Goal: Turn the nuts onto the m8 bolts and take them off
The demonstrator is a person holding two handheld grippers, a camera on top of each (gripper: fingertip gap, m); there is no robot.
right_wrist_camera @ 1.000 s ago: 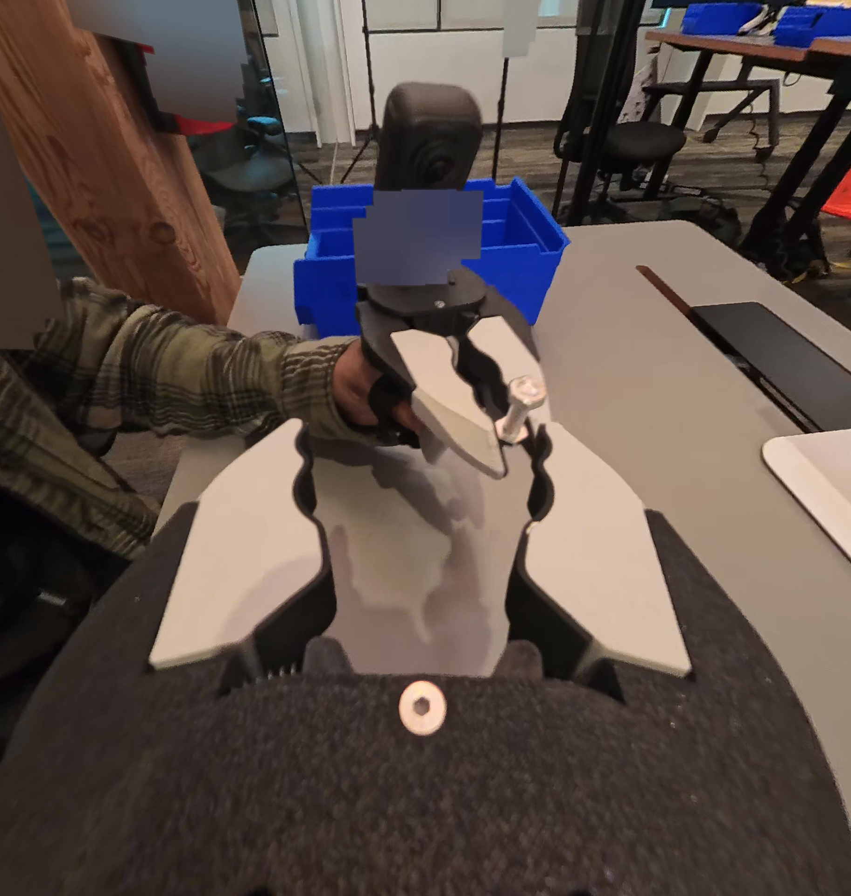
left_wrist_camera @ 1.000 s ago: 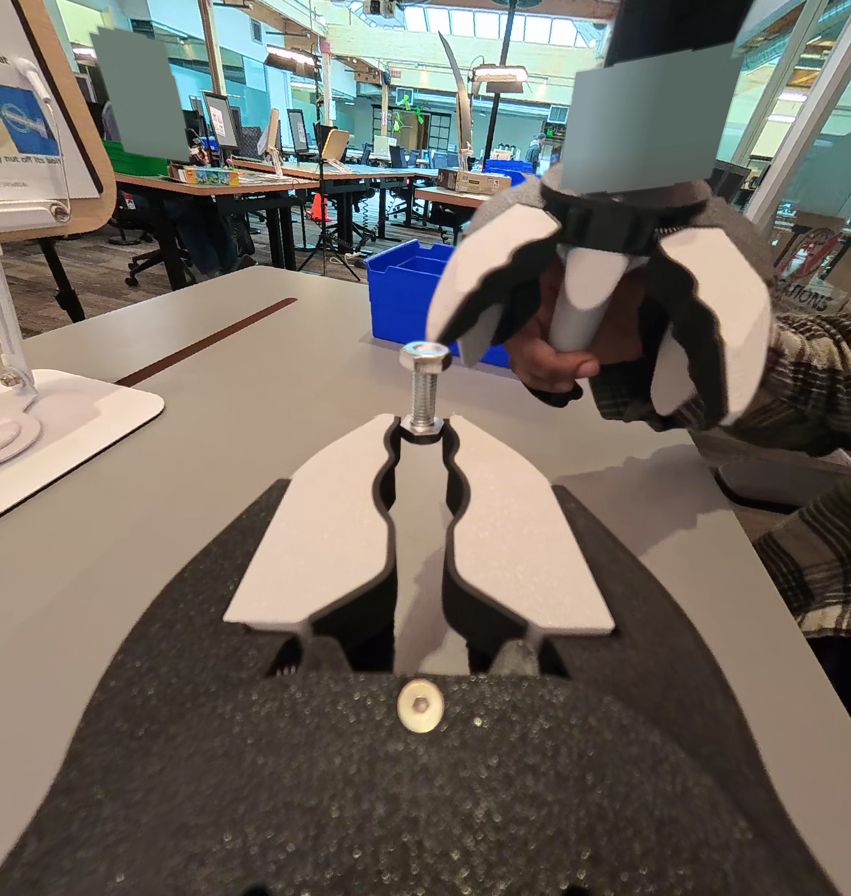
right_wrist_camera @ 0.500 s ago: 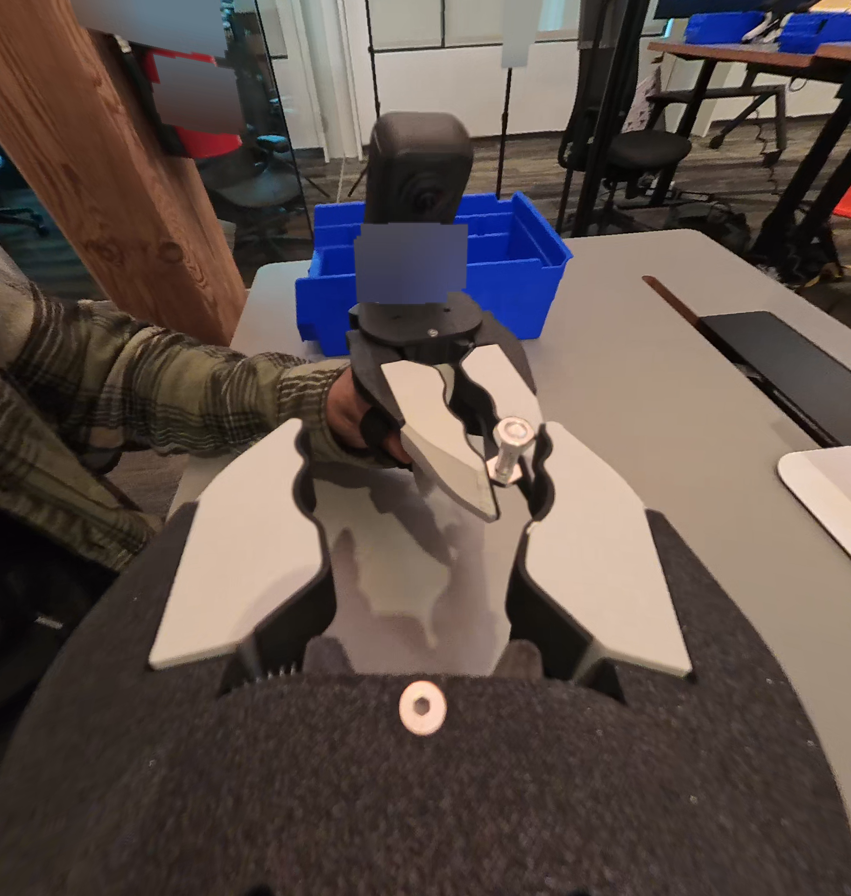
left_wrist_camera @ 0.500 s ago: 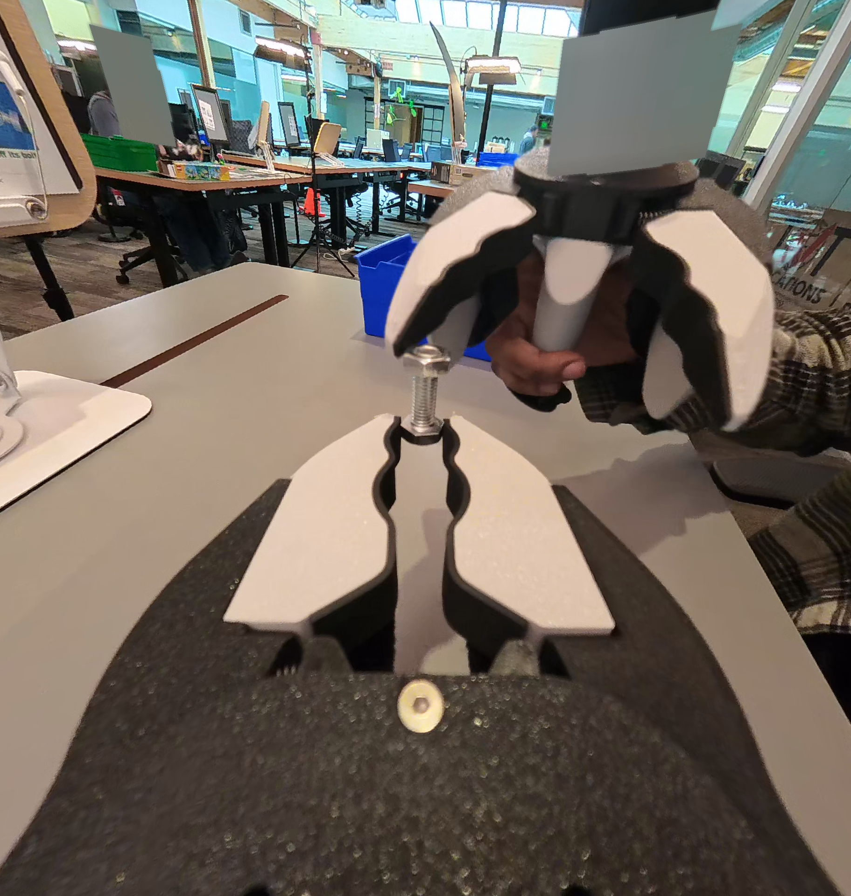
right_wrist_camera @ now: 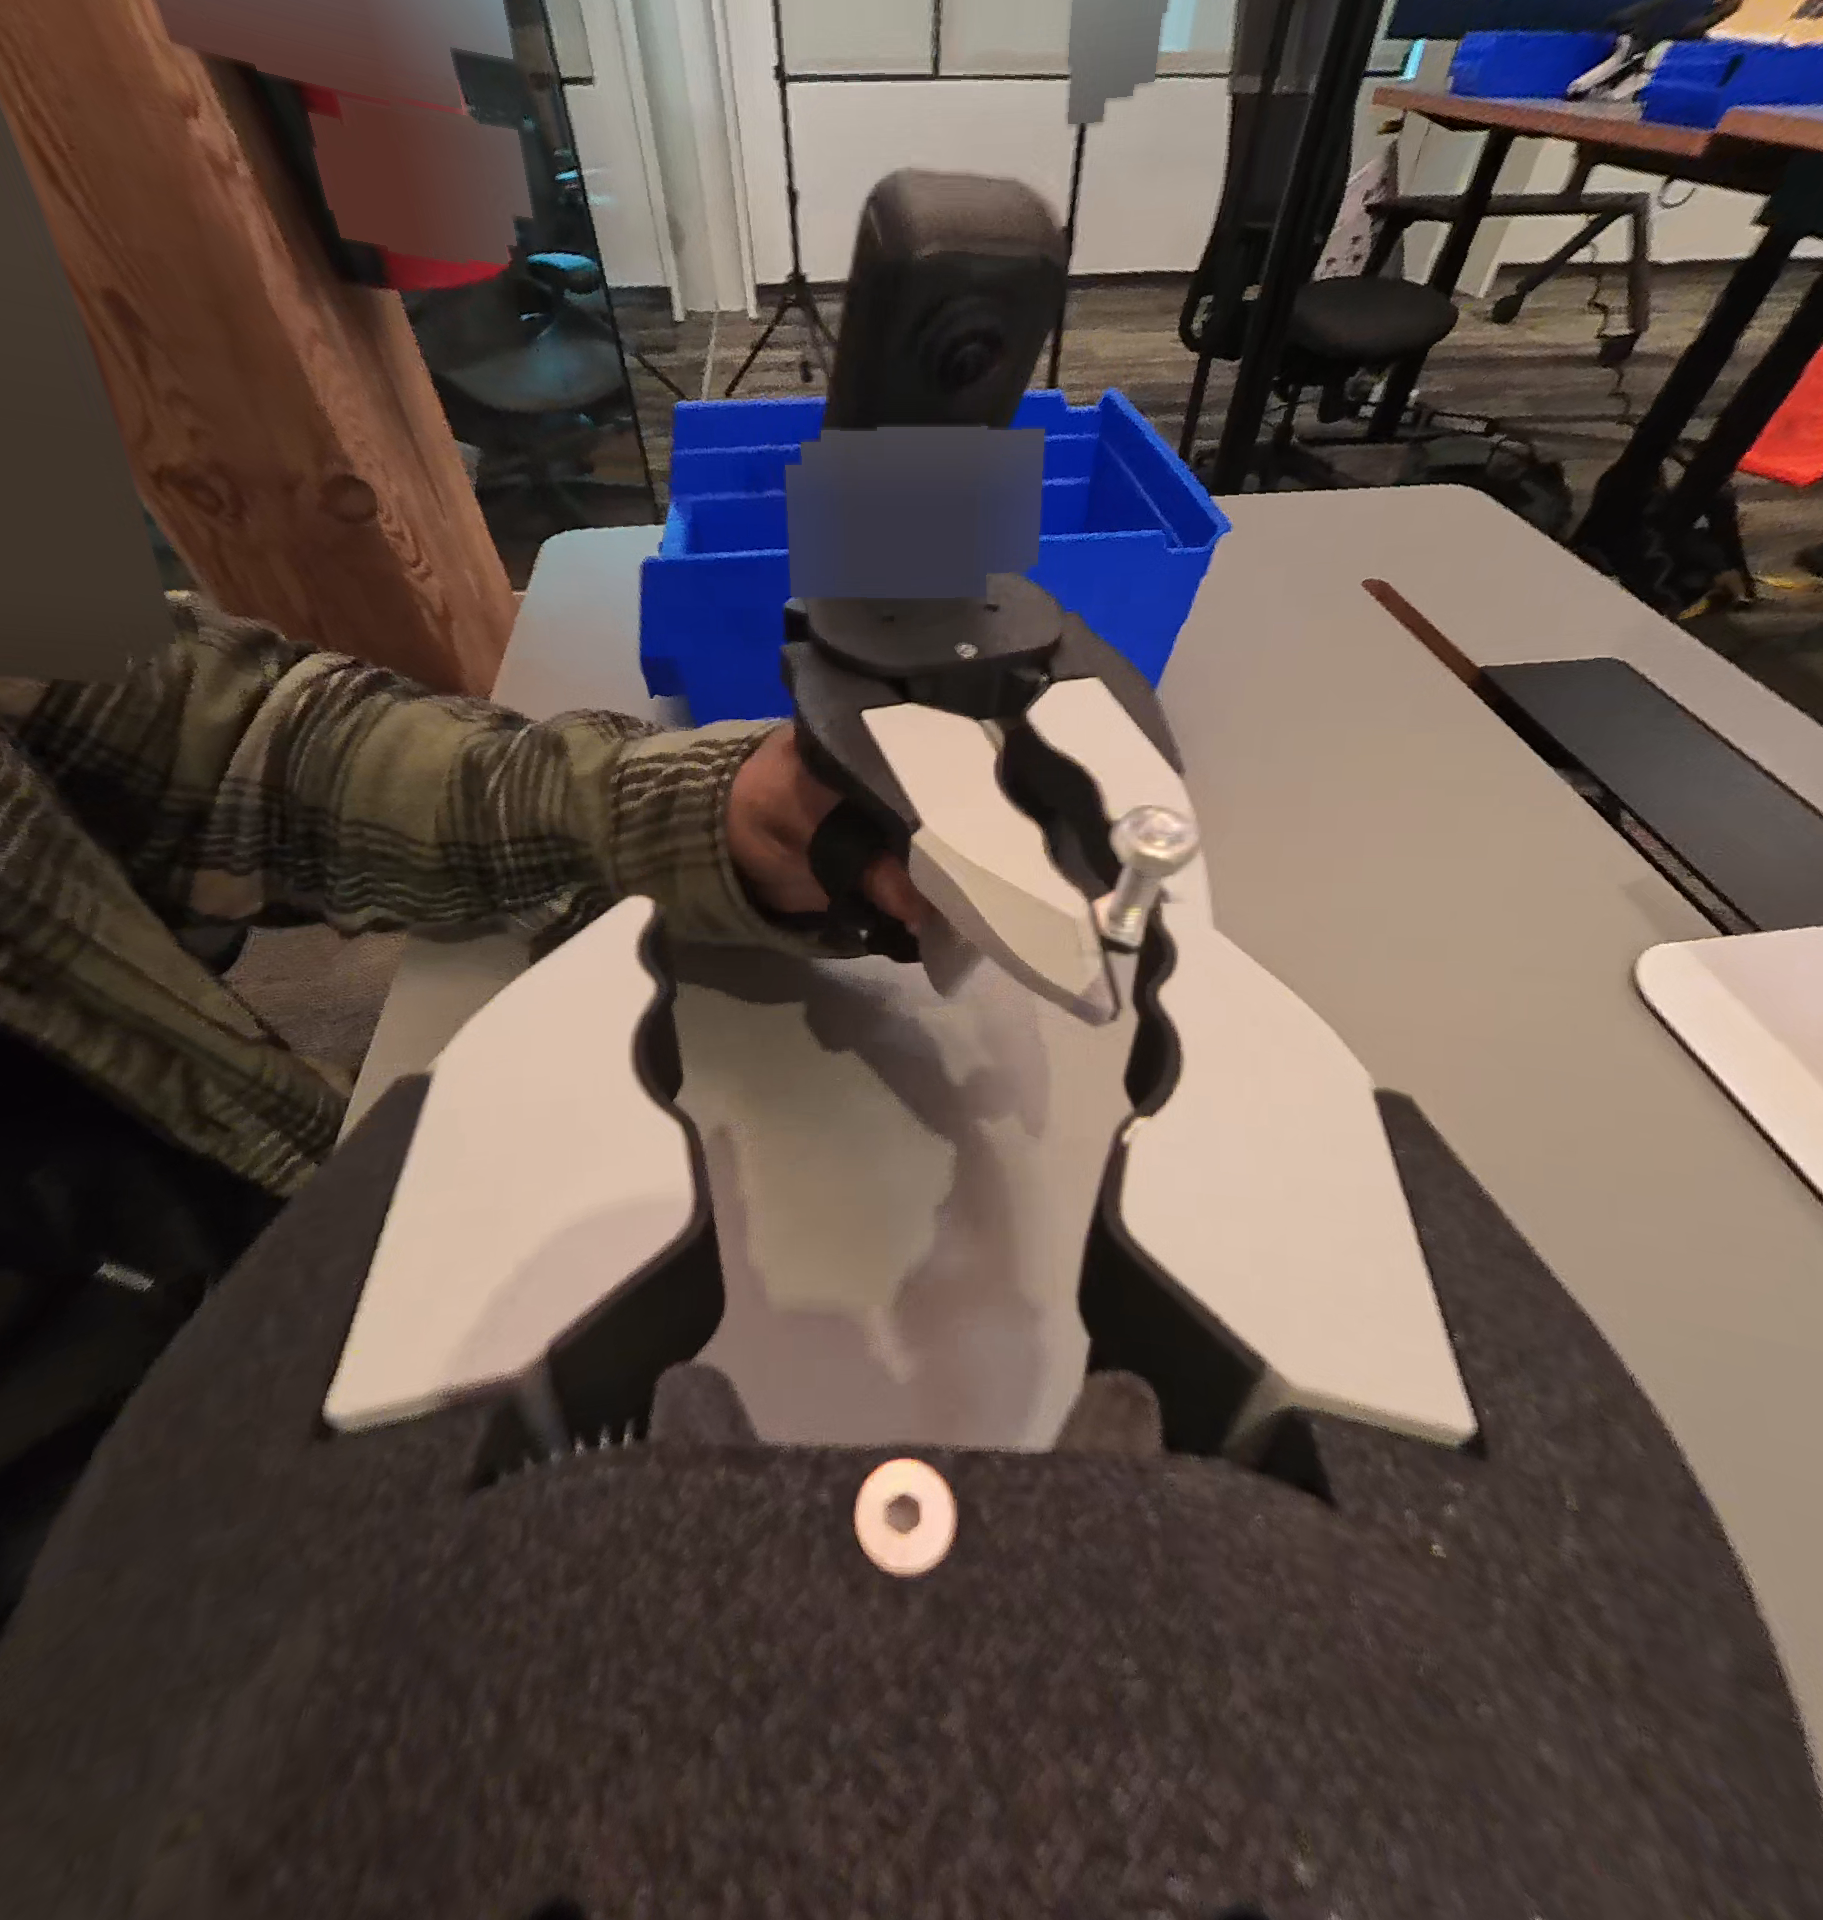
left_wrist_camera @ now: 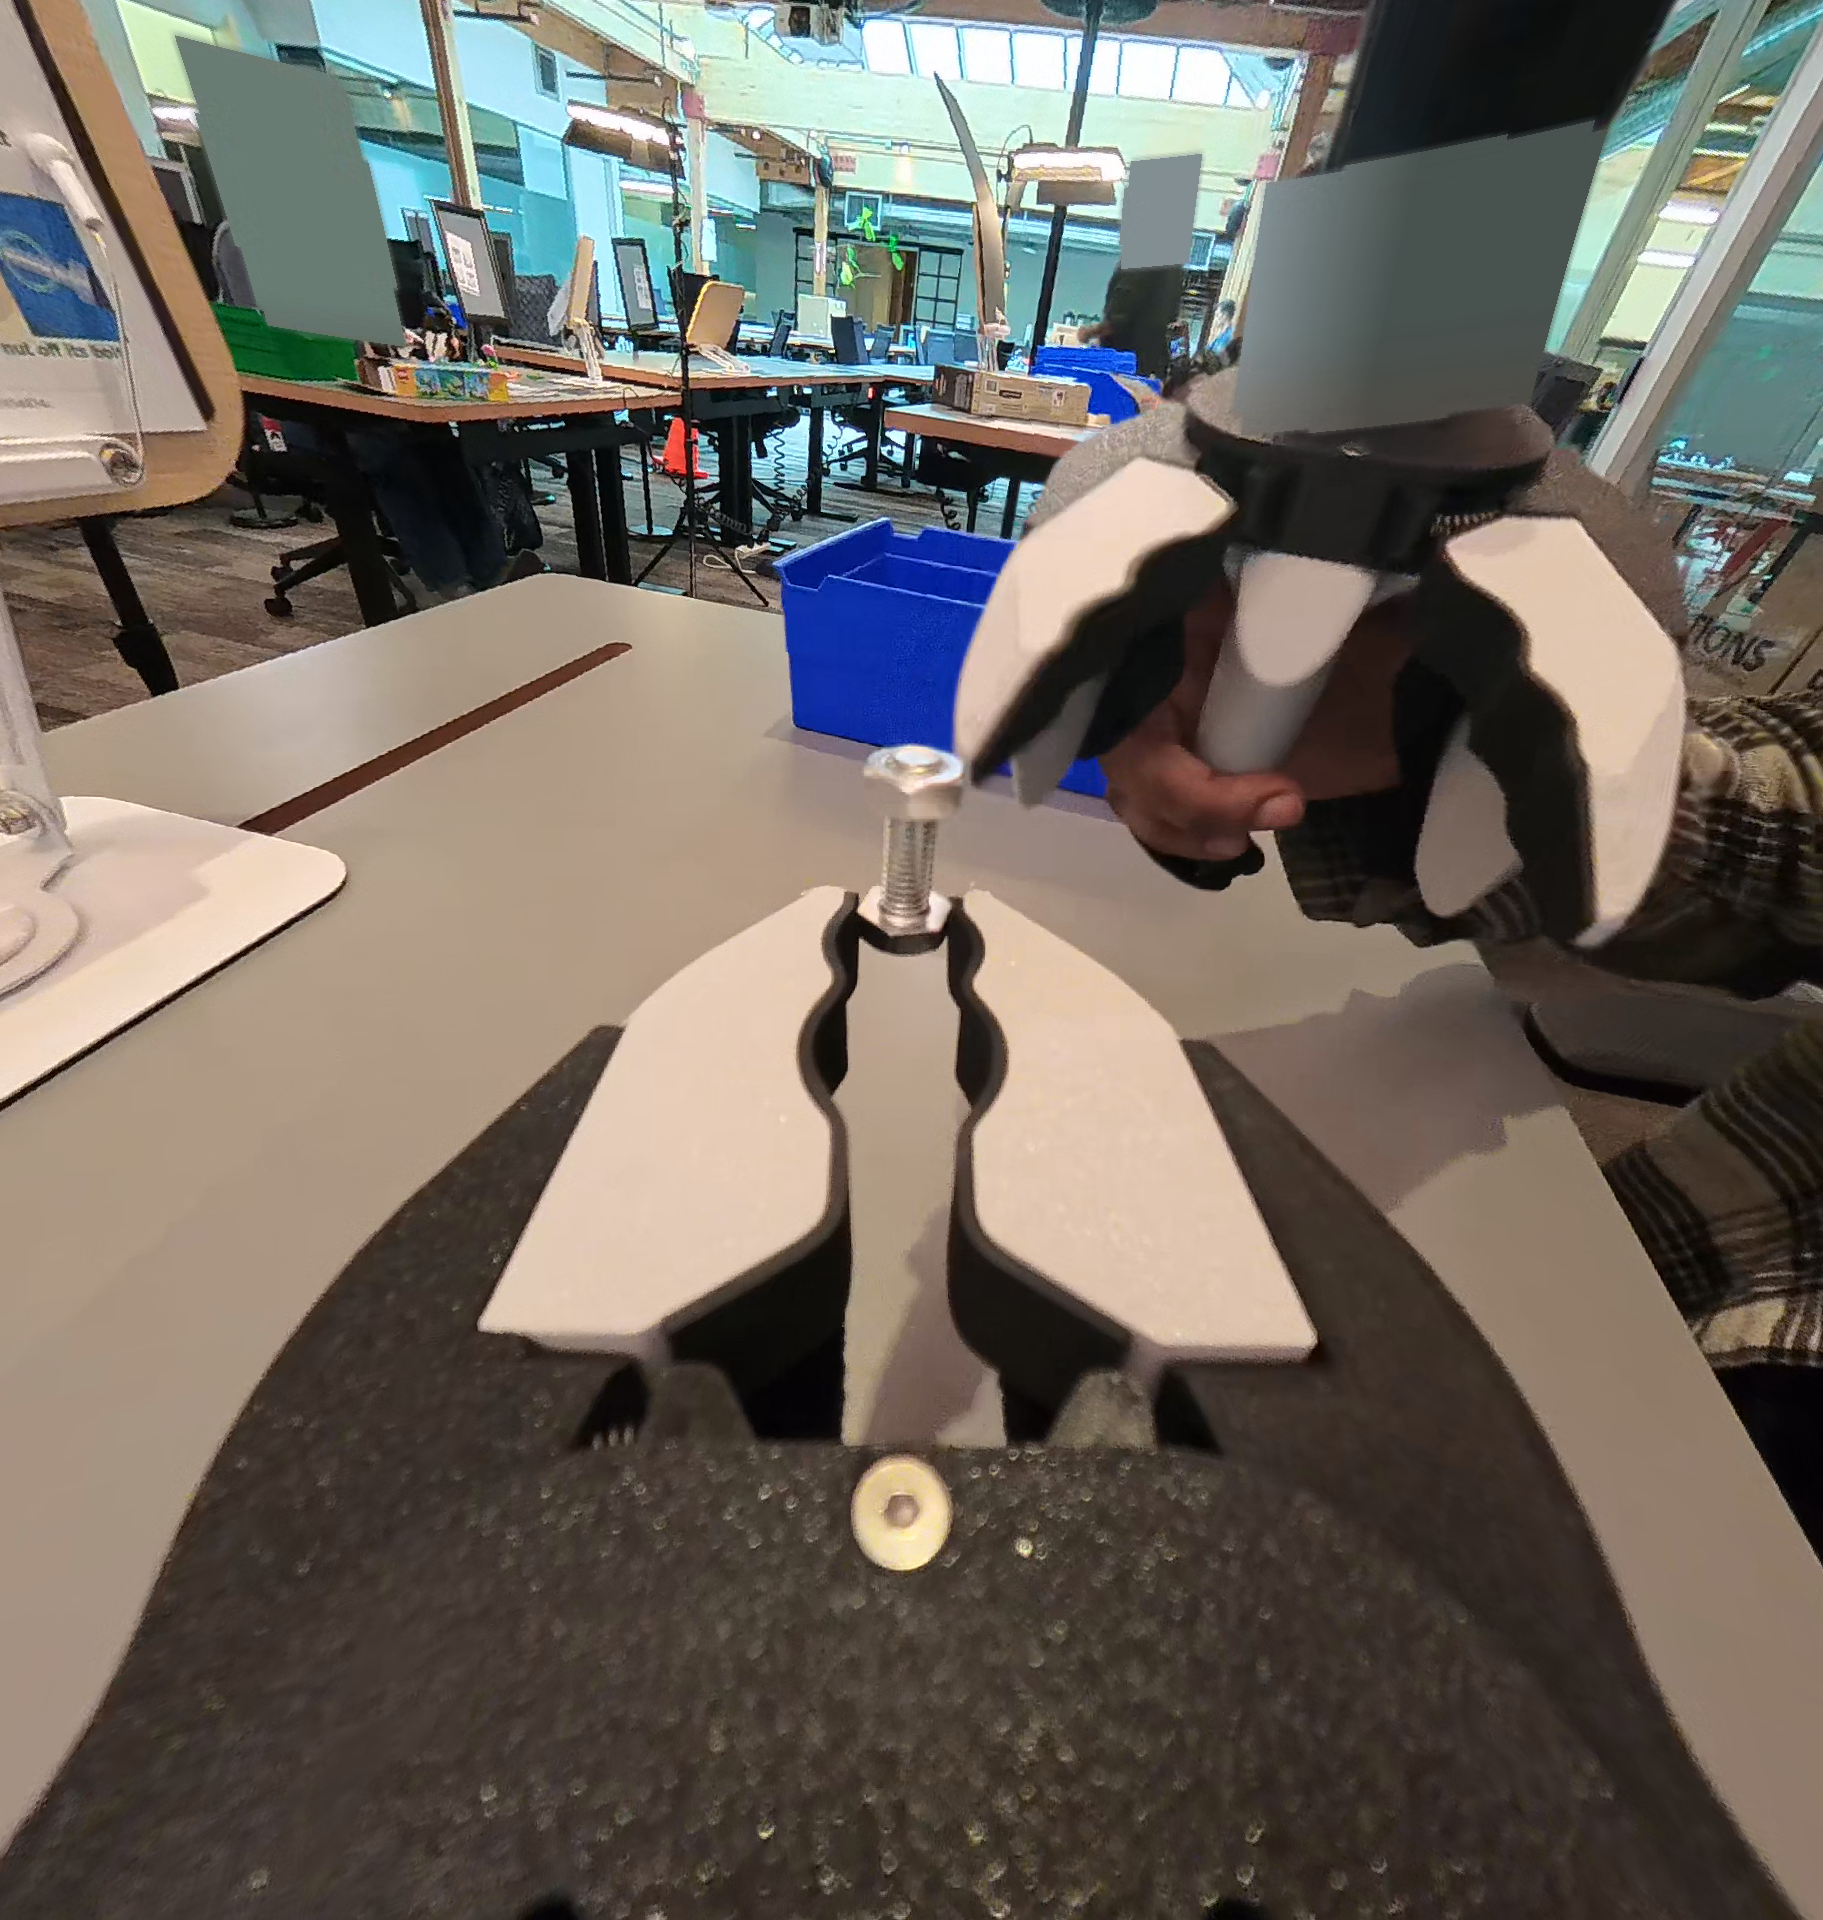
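My left gripper (left_wrist_camera: pixel 905 935) is shut on a silver hex nut (left_wrist_camera: pixel 905 921) at its fingertips, above the grey table (left_wrist_camera: pixel 471 935). A silver m8 bolt (left_wrist_camera: pixel 912 847) stands upright in the nut, with its hex head at the top. My right gripper (left_wrist_camera: pixel 1229 831) is wide open and empty; its nearer finger (left_wrist_camera: pixel 1073 613) ends just right of the bolt head. In the right wrist view the right gripper (right_wrist_camera: pixel 902 966) is open, and the bolt (right_wrist_camera: pixel 1146 862) stands by its right fingertip (right_wrist_camera: pixel 1187 935), held by the left gripper (right_wrist_camera: pixel 1083 945).
A blue bin (left_wrist_camera: pixel 886 644) stands on the table behind the bolt; it also shows in the right wrist view (right_wrist_camera: pixel 1125 561). A white stand base (left_wrist_camera: pixel 107 935) with a sign lies at the left. A black pad (right_wrist_camera: pixel 1696 779), a white tray (right_wrist_camera: pixel 1780 1029) and a wooden post (right_wrist_camera: pixel 211 364) are nearby.
The right gripper stayed open; its nearer finger came over the bolt head half a second ago and now sits just right of it. The left gripper kept its hold on the nut.
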